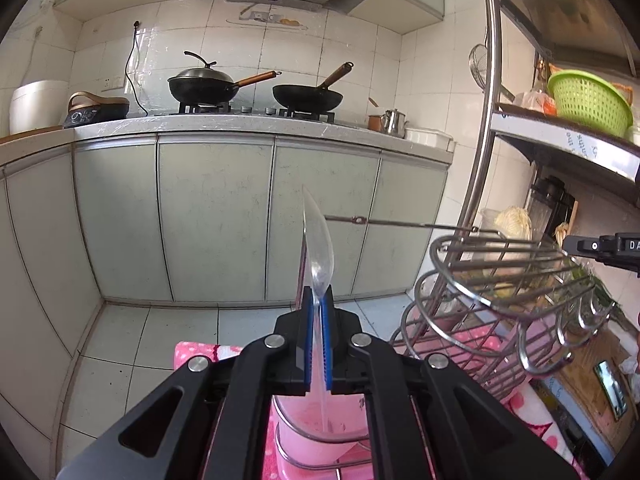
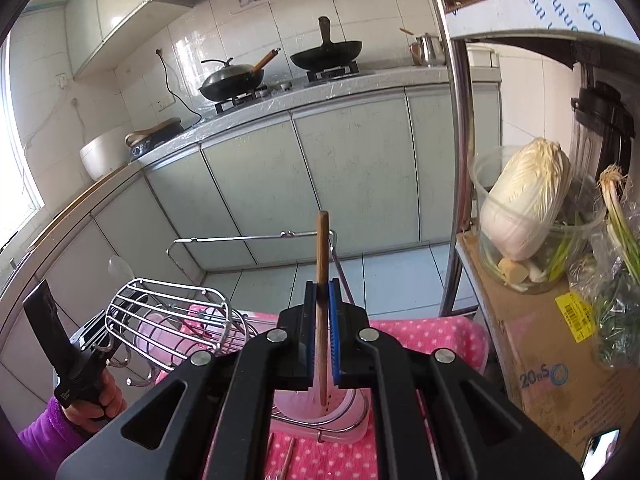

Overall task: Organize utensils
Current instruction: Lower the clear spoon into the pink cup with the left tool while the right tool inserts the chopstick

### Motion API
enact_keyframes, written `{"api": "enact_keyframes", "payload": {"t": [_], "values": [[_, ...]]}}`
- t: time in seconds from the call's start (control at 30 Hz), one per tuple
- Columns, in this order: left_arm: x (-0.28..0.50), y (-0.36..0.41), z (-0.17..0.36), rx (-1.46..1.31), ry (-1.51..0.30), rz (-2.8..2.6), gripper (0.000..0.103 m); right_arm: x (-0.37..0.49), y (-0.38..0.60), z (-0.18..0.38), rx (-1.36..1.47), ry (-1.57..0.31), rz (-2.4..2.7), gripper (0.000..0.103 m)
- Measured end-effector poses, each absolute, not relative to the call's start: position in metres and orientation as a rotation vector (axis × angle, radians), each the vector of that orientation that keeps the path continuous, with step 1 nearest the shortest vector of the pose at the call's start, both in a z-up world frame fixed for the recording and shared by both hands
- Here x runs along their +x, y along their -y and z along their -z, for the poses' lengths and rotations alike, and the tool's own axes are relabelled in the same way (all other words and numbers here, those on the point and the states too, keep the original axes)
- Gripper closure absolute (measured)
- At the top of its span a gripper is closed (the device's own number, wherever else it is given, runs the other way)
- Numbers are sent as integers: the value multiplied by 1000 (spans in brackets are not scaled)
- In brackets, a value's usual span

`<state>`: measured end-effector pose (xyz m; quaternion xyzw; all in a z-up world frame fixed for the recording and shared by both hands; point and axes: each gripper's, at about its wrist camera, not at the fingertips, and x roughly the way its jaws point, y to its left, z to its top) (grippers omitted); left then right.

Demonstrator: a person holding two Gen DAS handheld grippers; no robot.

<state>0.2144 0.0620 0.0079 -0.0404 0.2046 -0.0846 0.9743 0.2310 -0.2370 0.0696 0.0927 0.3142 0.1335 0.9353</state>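
Note:
My left gripper (image 1: 319,300) is shut on a clear plastic spoon (image 1: 317,240), bowl up, its handle reaching down over a pink cup (image 1: 320,428) held in a wire ring. My right gripper (image 2: 322,286) is shut on a wooden chopstick (image 2: 321,248), upright, its lower end inside a pink perforated cup (image 2: 320,412). A wire utensil rack (image 1: 500,276) stands right of the left gripper; in the right wrist view the rack (image 2: 168,320) is at the left. The spoon's bowl (image 2: 119,268) shows behind the rack there.
A pink dotted cloth (image 2: 420,336) covers the surface under the rack. A metal shelf post (image 2: 456,160) stands at the right, with a cabbage (image 2: 524,196) in a clear tub and a cardboard box (image 2: 540,360). Kitchen cabinets (image 1: 216,216) and woks on a stove lie ahead.

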Motion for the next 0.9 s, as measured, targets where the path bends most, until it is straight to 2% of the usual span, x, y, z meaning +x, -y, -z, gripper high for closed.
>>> {"api": "enact_keyframes", "payload": {"t": [0.23,0.27,0.33,0.37,0.4,0.47,0.53,0.6,0.67,0.9], "values": [[223,-68,-3,-103,-491,168,98,234,239,-69,189,-657,-271,97],[225,-69,-3,-109,-508,165,95,235,238,-69,189,-662,-271,97],[229,-73,-2,-132,-541,170,82,236,238,-70,193,-673,-273,97],[232,-75,-2,-151,-560,175,71,238,238,-69,196,-679,-277,96],[234,-78,-2,-176,-583,185,67,239,239,-69,196,-684,-278,96],[239,-85,0,-227,-621,202,66,240,239,-68,195,-693,-276,96],[242,-91,1,-273,-657,211,65,239,240,-67,199,-696,-278,92],[244,-99,3,-328,-684,223,65,235,242,-67,210,-691,-281,72],[245,-107,5,-383,-706,225,64,232,244,-68,209,-686,-285,63],[231,-119,0,-415,-705,217,64,215,250,-73,193,-670,-268,61]]}}
